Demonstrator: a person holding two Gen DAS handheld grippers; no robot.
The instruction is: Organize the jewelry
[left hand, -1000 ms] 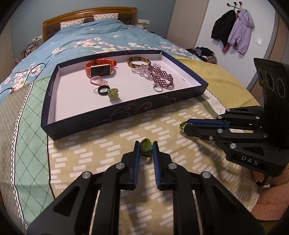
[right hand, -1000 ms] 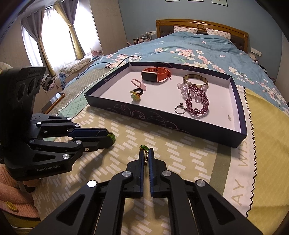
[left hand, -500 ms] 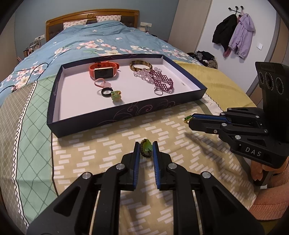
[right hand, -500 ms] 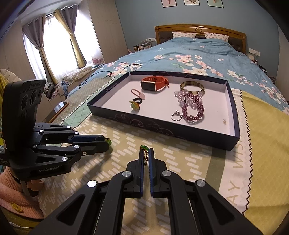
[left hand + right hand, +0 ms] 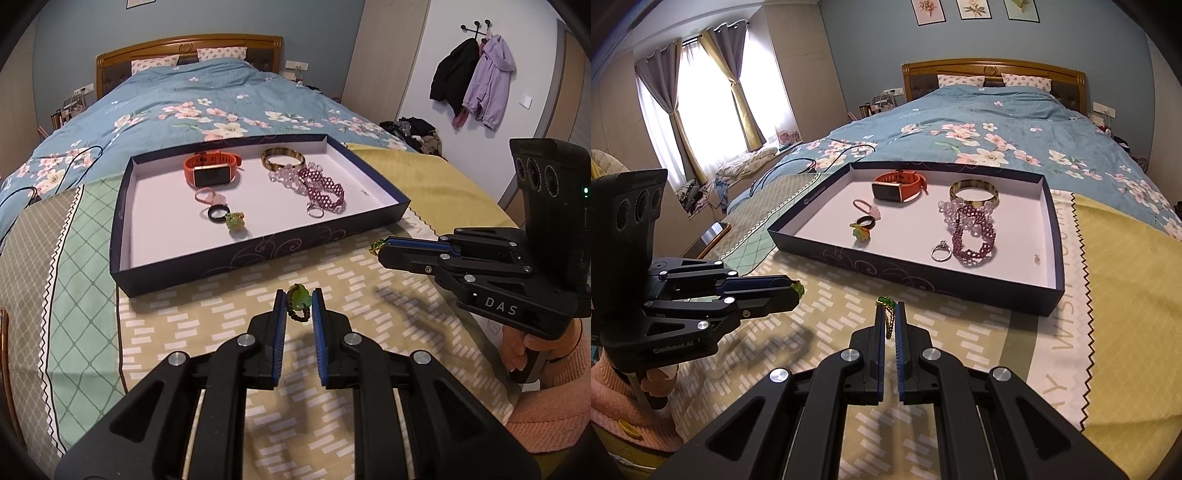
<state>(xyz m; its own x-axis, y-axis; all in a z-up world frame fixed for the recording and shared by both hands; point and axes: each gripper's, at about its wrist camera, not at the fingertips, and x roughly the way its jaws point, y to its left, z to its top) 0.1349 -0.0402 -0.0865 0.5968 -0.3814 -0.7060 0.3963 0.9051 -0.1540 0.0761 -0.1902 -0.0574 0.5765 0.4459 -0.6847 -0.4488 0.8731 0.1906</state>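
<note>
A dark blue tray [image 5: 192,266] with a white floor lies on the bed, also in the right wrist view [image 5: 923,279]. It holds an orange watch [image 5: 210,170], a gold bangle [image 5: 283,159], purple bead bracelets [image 5: 325,190], a silver ring [image 5: 940,251], a black ring [image 5: 216,213] and a green charm ring [image 5: 235,221]. My left gripper [image 5: 299,302] is shut on a green bead ring [image 5: 298,301], held above the bedspread in front of the tray. My right gripper [image 5: 890,314] is shut on a gold chain with a green stone [image 5: 887,312], also short of the tray.
The yellow patterned bedspread [image 5: 332,435] lies under both grippers. A blue floral duvet [image 5: 207,107] covers the far bed, with a black cable [image 5: 55,166] at left. Jackets [image 5: 476,77] hang on the right wall. A window with curtains [image 5: 698,96] is at left.
Both grippers have risen and drawn back a little from the tray, each still holding its piece. The tray's contents have not moved.
</note>
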